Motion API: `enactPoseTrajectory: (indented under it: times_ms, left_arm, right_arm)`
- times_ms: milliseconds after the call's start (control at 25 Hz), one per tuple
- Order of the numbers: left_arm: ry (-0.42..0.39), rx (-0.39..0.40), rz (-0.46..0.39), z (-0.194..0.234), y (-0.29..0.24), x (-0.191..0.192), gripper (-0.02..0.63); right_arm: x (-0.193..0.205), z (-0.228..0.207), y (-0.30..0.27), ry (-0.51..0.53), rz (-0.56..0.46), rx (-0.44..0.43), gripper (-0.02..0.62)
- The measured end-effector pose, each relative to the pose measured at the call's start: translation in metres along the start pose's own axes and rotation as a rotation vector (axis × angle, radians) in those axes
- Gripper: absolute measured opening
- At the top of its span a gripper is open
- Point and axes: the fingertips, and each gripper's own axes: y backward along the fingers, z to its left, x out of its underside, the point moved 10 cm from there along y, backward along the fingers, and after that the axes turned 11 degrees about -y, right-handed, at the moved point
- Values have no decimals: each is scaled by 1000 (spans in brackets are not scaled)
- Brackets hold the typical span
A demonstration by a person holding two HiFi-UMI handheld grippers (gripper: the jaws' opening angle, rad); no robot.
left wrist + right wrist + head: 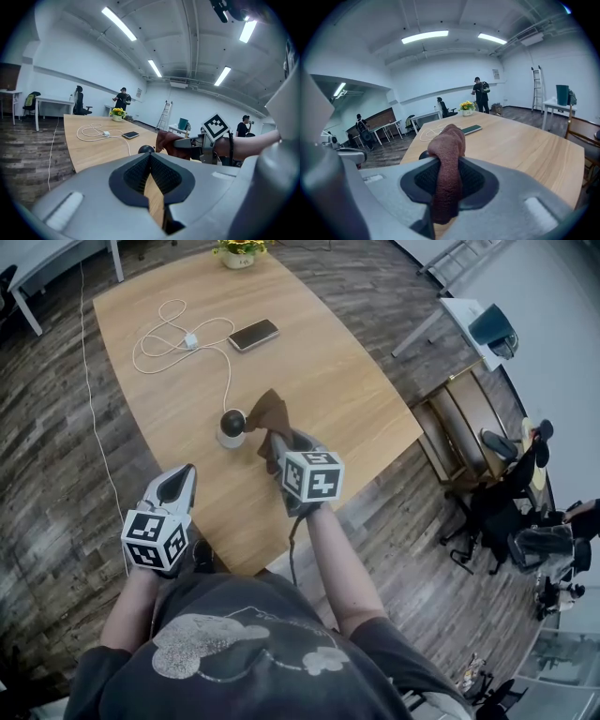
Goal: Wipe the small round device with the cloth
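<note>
Right tool (275,437) pinches the brown cloth (270,412), its length running forward beside the round device (232,424); left tool (180,479) pressed together.

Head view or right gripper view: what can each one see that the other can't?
Only the head view shows the person's dark shirt and the marker cube on the right gripper. Only the right gripper view shows the ceiling lights and a person standing past the table's far end. Both show the brown cloth pinched in that gripper's claw, the wooden table, the phone, the white cable and the yellow flowers.
</note>
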Motion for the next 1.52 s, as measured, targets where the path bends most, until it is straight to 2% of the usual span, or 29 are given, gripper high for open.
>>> enactPoseTrajectory:
  times_ms: [200,640,920,1240,1360,1520]
  left_arm:
    - [-2,-33,20,-1,0,-1,18]
    - [0,-76,73,-14,-2,5,18]
    - [17,-114,92,-24,-2,9,18]
    - [26,-163,91,-24,3,12,18]
    - [20,-143,96,-15,6,15,18]
    - [2,-71,104,-6,-5,17,18]
  right_arm:
    - [3,-6,-26,-17,51,-27,77]
    - [39,-8,-63,100,244,-117,77]
    - [54,-20,-69,115,337,-140,78]
    - [38,-29,-48,57,253,-124,78]
    - [34,-12,-38,19,201,-131,78]
    - [25,7,-26,-19,135,-123,78]
